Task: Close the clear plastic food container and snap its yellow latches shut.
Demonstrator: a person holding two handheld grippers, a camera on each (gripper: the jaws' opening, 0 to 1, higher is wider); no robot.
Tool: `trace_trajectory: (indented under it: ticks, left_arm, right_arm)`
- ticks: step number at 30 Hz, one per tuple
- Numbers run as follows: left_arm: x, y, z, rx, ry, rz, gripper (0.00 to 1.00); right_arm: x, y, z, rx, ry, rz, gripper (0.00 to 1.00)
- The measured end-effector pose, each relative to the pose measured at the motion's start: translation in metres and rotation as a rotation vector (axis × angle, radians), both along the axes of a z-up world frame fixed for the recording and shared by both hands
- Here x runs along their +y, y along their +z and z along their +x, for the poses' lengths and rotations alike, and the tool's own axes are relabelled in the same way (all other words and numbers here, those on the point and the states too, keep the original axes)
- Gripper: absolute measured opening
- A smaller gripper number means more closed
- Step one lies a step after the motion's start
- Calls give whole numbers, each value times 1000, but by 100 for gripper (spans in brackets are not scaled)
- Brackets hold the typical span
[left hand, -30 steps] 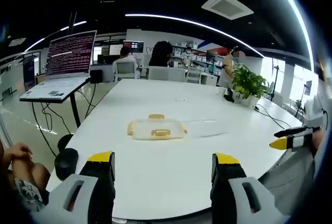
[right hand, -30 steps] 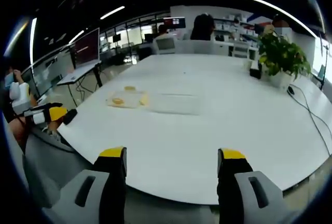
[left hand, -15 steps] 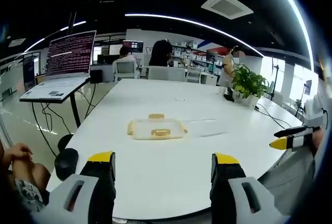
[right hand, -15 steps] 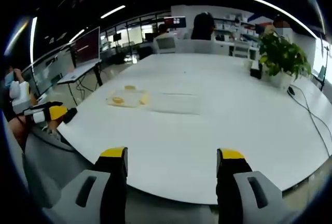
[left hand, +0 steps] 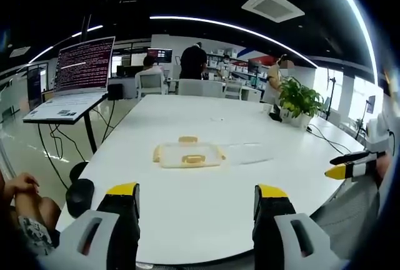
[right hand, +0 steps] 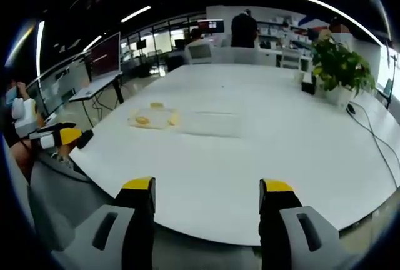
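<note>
Your left claw [left hand: 195, 202] is held low at the near edge of the white surface [left hand: 206, 220], jaws spread wide, nothing between them. Both yellow-tipped jaws rise from the bottom of the left gripper view, level with each other, pointing across the surface toward its middle. They hang just short of the edge, not touching it.

Your right claw [right hand: 207, 194] has the same pose in the right gripper view: jaws parted, empty, level, hovering just off the near rim of the surface [right hand: 262, 157].

The clear plastic food container [left hand: 189, 155] sits well ahead of your left claw, near the middle of the surface, flat and upright. Yellow latches [left hand: 193, 159] show on its near and far sides. A clear lid [left hand: 250, 153] lies flat just beside it on its right in the left gripper view; whether the two touch, you cannot tell at this range.

In the right gripper view the container [right hand: 152, 119] lies ahead and to the left, well apart from the jaws, with the lid [right hand: 211, 124] beside it on the right.

In the left gripper view your right claw [left hand: 351, 168] shows at the right edge. In the right gripper view your left claw [right hand: 57, 137] shows at the left edge.

A potted plant [left hand: 298, 102] stands at the far right of the surface. A laptop [left hand: 78, 76] sits on a stand to the left. People [left hand: 192, 62] are beyond the far end.
</note>
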State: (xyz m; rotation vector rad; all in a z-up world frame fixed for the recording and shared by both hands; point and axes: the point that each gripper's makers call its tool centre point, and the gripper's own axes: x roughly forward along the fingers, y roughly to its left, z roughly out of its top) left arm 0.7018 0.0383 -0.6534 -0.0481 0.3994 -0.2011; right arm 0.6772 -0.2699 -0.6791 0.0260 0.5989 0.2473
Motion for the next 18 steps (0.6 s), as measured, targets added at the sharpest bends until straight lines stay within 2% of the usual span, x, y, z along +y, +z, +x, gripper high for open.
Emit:
trace_trajectory:
  ticks: [18]
  left_arm:
    - [2,1,0,-5,8,-7,69]
  right_arm:
    - [1,-2,-1,11,9,-4,61]
